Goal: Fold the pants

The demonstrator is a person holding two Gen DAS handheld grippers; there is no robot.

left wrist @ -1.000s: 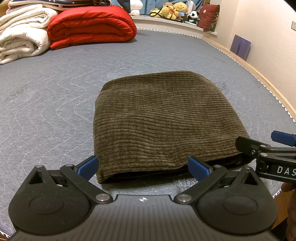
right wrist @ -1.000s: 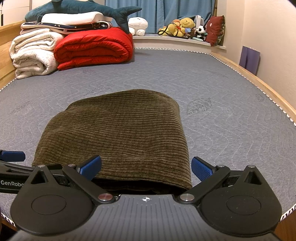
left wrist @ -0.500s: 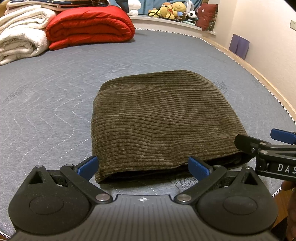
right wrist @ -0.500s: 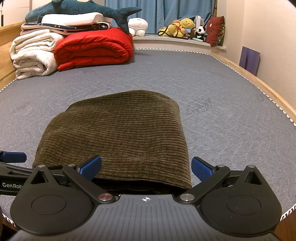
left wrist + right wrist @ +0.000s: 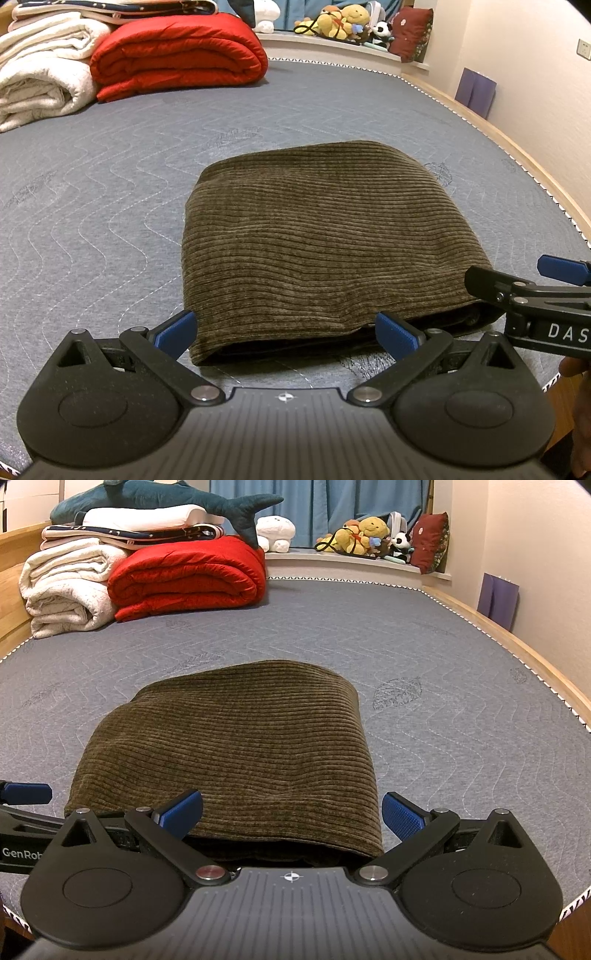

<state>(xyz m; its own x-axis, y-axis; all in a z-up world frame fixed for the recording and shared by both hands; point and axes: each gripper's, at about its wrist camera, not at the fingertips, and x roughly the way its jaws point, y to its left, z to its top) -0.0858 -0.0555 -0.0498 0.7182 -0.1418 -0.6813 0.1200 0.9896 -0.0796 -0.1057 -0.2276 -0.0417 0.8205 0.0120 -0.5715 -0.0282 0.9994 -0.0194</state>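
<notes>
Two hand-held black grippers with blue finger pads sit at the near edge of a grey quilted mattress (image 5: 110, 177), each with its jaws spread wide and holding nothing. Between and ahead of them lie the olive-brown corduroy pants (image 5: 325, 240), folded into a compact, rounded rectangle that rests flat on the mattress, its open layered edge facing the cameras. The left gripper (image 5: 286, 332) hovers just in front of that near edge, toward the bundle's left half; the right gripper (image 5: 291, 814) sits at the right half — its pads straddle the near right corner without pinching the cloth. In the left wrist view, the right gripper's fingers reach in from the side beside the pants' right corner. Far back on the mattress are a rolled red quilt (image 5: 188, 576) and stacked white blankets (image 5: 66, 590), with a blue plush shark (image 5: 166, 498) on top.
</notes>
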